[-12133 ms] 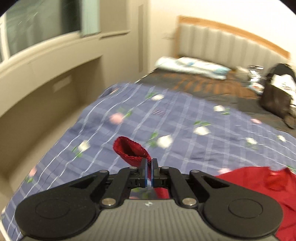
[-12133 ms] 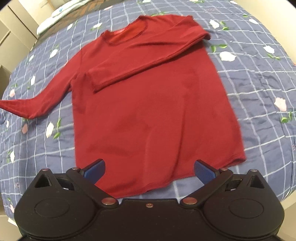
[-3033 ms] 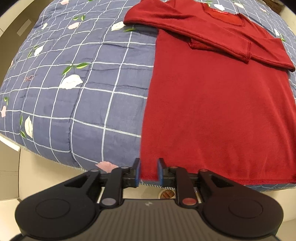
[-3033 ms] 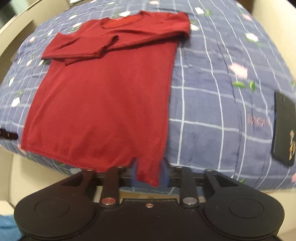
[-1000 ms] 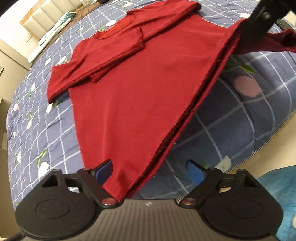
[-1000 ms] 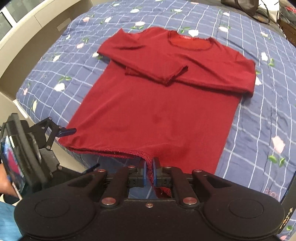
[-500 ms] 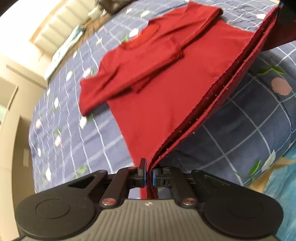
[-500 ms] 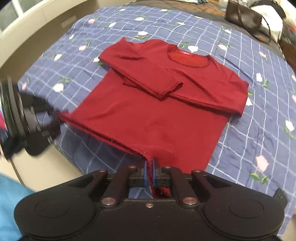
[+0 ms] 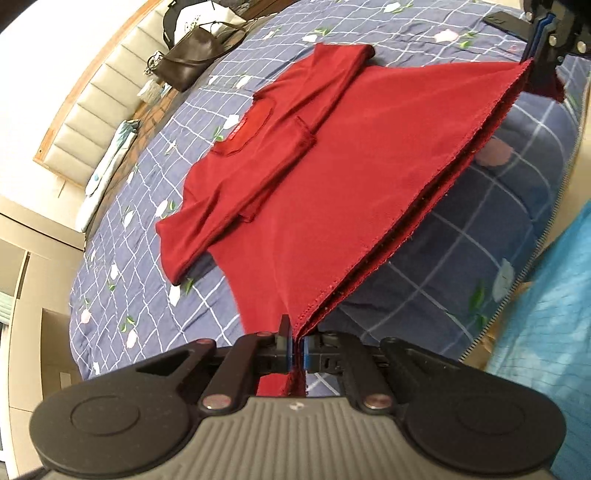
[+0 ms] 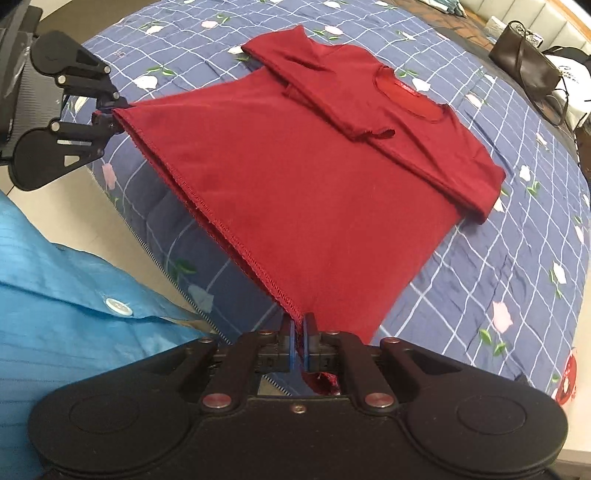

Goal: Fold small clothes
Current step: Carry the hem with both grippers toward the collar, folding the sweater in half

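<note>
A red long-sleeved top (image 9: 332, 177) (image 10: 317, 177) lies on the blue checked quilt with both sleeves folded across its chest. Its bottom hem is lifted off the bed and stretched taut between my two grippers. My left gripper (image 9: 295, 349) is shut on one hem corner; it also shows at the far left of the right wrist view (image 10: 105, 110). My right gripper (image 10: 298, 343) is shut on the other hem corner, and appears at the top right of the left wrist view (image 9: 539, 40). The collar end still rests flat on the quilt.
The blue quilt (image 10: 517, 258) with white flowers covers the bed. A dark handbag (image 9: 192, 55) and a white bag (image 10: 569, 74) sit near the padded headboard (image 9: 92, 110). A dark phone-like object (image 9: 506, 20) lies on the quilt. A person's blue shirt (image 10: 55, 295) is beside the bed edge.
Both grippers have lifted the hem higher and pulled it tighter. The left gripper, open a second ago, is now shut on its corner.
</note>
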The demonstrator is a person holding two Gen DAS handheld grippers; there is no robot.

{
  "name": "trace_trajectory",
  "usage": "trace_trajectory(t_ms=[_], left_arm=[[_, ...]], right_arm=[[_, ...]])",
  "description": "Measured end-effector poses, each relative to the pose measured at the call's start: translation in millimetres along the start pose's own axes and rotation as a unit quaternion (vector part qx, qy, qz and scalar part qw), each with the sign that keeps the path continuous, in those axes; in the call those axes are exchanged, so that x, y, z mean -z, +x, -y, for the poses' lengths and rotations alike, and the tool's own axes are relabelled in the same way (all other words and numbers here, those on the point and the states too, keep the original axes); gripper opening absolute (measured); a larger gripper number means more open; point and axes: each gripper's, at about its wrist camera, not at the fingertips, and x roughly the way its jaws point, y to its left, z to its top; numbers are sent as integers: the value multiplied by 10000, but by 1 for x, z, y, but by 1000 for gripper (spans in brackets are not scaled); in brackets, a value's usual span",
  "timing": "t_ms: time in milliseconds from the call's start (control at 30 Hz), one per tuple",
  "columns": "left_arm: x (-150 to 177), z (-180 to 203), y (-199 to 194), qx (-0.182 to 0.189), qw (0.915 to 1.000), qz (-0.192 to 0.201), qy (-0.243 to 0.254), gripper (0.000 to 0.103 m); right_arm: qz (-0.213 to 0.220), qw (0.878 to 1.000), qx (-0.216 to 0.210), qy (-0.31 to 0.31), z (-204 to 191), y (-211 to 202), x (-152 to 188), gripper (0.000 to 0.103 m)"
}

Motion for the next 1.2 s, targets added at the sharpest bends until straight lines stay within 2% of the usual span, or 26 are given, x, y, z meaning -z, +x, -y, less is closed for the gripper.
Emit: trace_trajectory(t_ms=[267,400,533,700,867,1000,1200], left_arm=[[26,17,-29,346,9992,-29,-182,4],[35,18,-35,368,9989,-83,-265,4],[35,7,-39,308,9987,-50,-406,4],[12,-24,-42,198,9980,123,-583,5],[-22,-64,-32,115,9969,305,-712,6],[-56,-102,-12,58,9972,386,-635,6],[-111,-164,41,263,9980,290,-488,7]], right_arm=[[-210,9996,-203,40,-12,-9,13,3],[-208,9990,-276,298,-11,-11,15,3],[-49,9993,-157,325,-6,-15,5,3],[297,9983,54,492,19,-26,-17,3],[638,9963,264,508,59,-28,-56,3],[770,9957,400,327,106,-20,-104,3],[812,9954,505,81,176,5,-177,3]])
